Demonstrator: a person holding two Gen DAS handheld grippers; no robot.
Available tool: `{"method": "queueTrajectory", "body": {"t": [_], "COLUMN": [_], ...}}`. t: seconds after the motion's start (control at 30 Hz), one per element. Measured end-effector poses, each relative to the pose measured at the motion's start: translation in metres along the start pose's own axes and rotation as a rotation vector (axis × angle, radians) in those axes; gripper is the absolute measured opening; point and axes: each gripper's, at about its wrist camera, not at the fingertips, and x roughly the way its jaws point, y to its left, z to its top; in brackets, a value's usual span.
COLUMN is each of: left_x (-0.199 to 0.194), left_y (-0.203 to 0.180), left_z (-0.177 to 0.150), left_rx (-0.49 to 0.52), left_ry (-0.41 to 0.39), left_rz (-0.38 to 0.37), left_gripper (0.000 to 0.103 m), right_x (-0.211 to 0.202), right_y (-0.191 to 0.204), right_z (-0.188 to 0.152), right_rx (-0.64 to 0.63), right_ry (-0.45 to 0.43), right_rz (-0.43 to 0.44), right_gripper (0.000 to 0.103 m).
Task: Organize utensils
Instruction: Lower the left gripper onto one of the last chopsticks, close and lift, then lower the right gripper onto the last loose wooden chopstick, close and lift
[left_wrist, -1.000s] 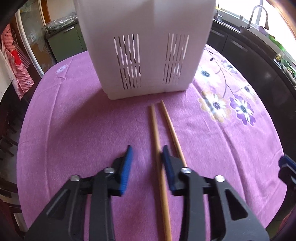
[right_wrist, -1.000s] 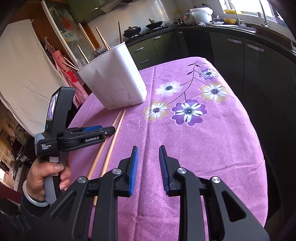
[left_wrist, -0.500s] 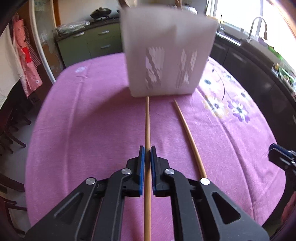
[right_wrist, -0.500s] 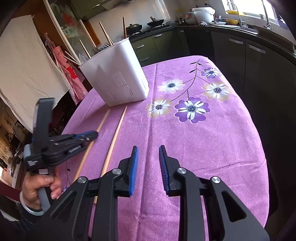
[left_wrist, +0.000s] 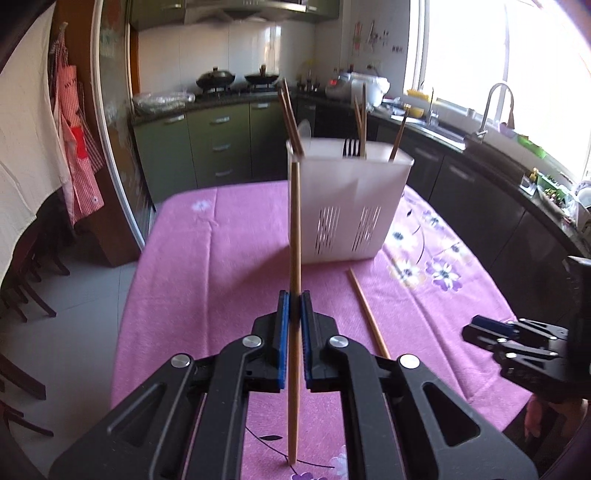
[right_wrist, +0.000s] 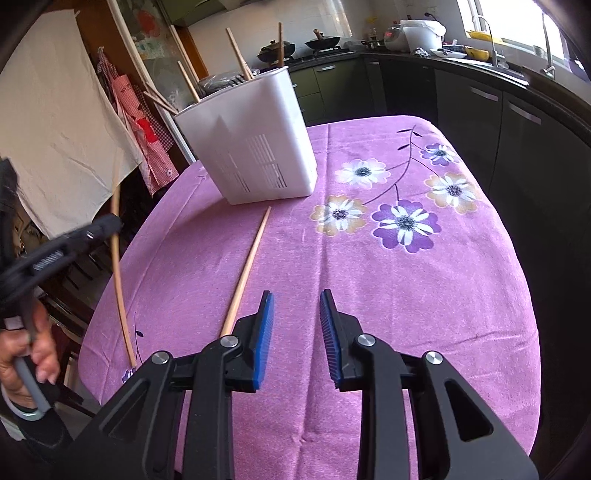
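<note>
**A:** What is my left gripper (left_wrist: 291, 321) doing?

**B:** I am clamping its blue pads (left_wrist: 283, 332) on one chopstick (left_wrist: 294, 258). I am holding the stick tilted up off the cloth (left_wrist: 221, 266); its lower end is hanging just over the near edge, and its top is lining up with the holder's (left_wrist: 351, 206) left corner in my left view. I cannot tell whether it is touching the holder.

**A:** And the right gripper (right_wrist: 295, 332)?

**B:** Its jaws are opening, and nothing is sitting between them. It is hovering over the near part of the cloth.

**A:** Where is the other chopstick (right_wrist: 245, 273)?

**B:** It is lying flat on the cloth, running from just before the holder's front wall back toward the near edge, just left of my right gripper's left finger (right_wrist: 264, 332).

**A:** And the holder itself?

**B:** It is standing upright toward the far edge, left of the printed flowers (right_wrist: 404, 225). Several chopsticks (left_wrist: 290, 122) and a dark fork (left_wrist: 351, 147) are sticking out of its top.

**A:** Can you see the hand?

**B:** Yes, a hand (right_wrist: 26, 354) is gripping the left tool's handle at the left edge of my right view.
</note>
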Motion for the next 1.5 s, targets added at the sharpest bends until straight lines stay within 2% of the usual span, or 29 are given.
{"method": "queueTrajectory", "body": {"t": [0.07,0.2,0.47,0.77,0.87,0.97,1.03,1.27,1.5], "left_x": [-0.009,-0.018,-0.037,-0.042,-0.042,-0.042,-0.042,-0.044,-0.044], "left_y": [0.003,0.007,0.018,0.022,0.021,0.021,0.021,0.022,0.019], "left_z": [0.001,0.0,-0.003,-0.006,-0.007,-0.008,-0.009,-0.01,-0.01], "left_rx": [-0.003,-0.009,-0.016,-0.003,0.003,0.008,0.009,0.01,0.016], "left_ry": [-0.019,-0.035,-0.073,-0.088,-0.09,-0.091,-0.093,-0.096,-0.089], "left_rz": [-0.007,-0.009,0.003,-0.012,-0.015,-0.02,-0.02,-0.018,-0.019], "left_gripper": [0.006,0.006,0.006,0.006,0.006,0.006,0.006,0.006,0.006], "right_x": [0.004,0.022,0.077,0.138,0.144,0.144,0.142,0.134,0.057], "right_y": [0.007,0.019,0.039,0.062,0.07,0.078,0.079,0.076,0.071], "right_z": [0.003,0.011,0.045,0.06,0.061,0.056,0.054,0.05,0.061], "right_rx": [-0.022,-0.064,-0.103,-0.169,-0.193,-0.227,-0.233,-0.235,-0.204], "right_ry": [0.008,0.043,0.127,0.233,0.233,0.23,0.234,0.241,0.073], "right_rz": [-0.009,-0.021,-0.007,-0.084,-0.121,-0.158,-0.149,-0.126,-0.049], "right_gripper": [0.026,0.035,0.035,0.035,0.036,0.025,0.011,0.007,0.007]}}
